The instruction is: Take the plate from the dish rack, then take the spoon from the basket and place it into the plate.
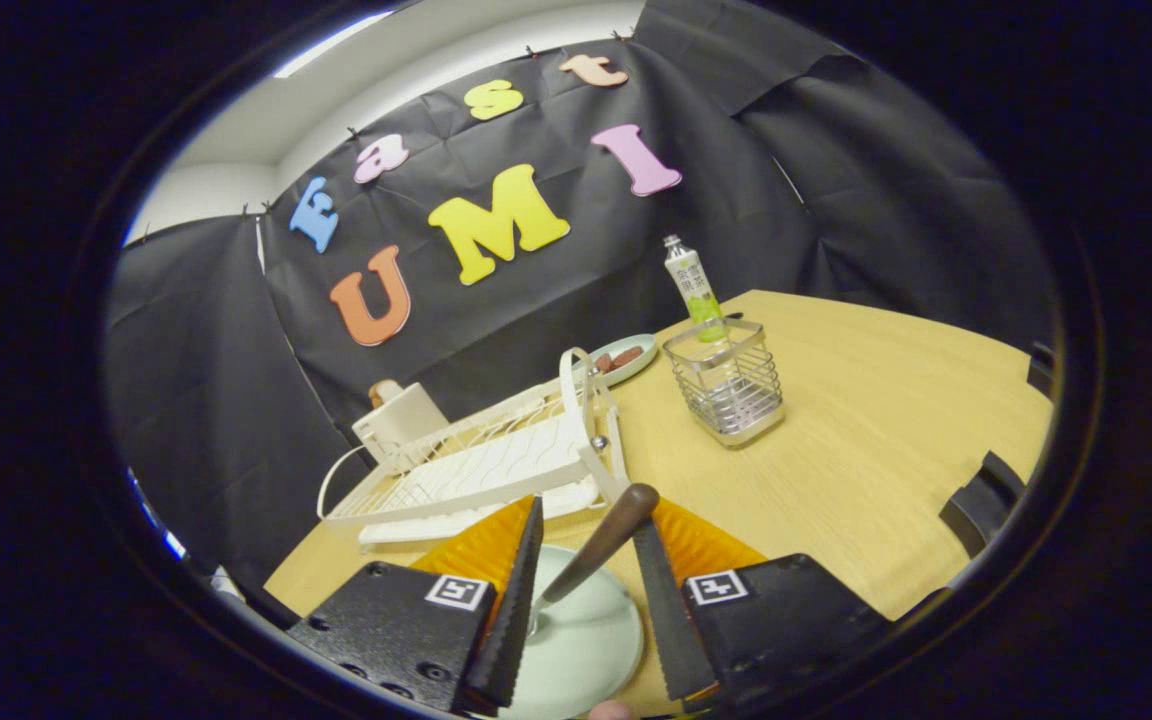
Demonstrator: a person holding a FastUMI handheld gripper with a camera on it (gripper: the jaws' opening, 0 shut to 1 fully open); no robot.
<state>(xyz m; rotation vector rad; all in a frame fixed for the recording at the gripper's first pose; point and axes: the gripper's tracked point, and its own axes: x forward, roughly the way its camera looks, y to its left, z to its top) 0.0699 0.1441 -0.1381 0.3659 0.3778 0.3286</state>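
A: What sits closest?
B: The gripper [586, 560], fingers spread apart, gripping nothing. The plate [581, 640] lies on the table [866, 450] right under them, showing in the gap.

A: And the spoon?
B: The spoon [596, 545] lies in the plate, between the fingers. Its dark handle slants up past the plate's far rim, near the right finger; I cannot tell whether it touches it. The bowl end rests low by the left finger.

A: The rack?
B: The rack [476, 465] stands just beyond the fingers, with no dishes in it. A white box [398, 418] stands behind it.

A: The basket?
B: The basket [728, 385] stands farther off, right of the rack. A bottle [693, 285] stands behind it, and a dish [624, 358] with brown bits sits beside the rack's far end.
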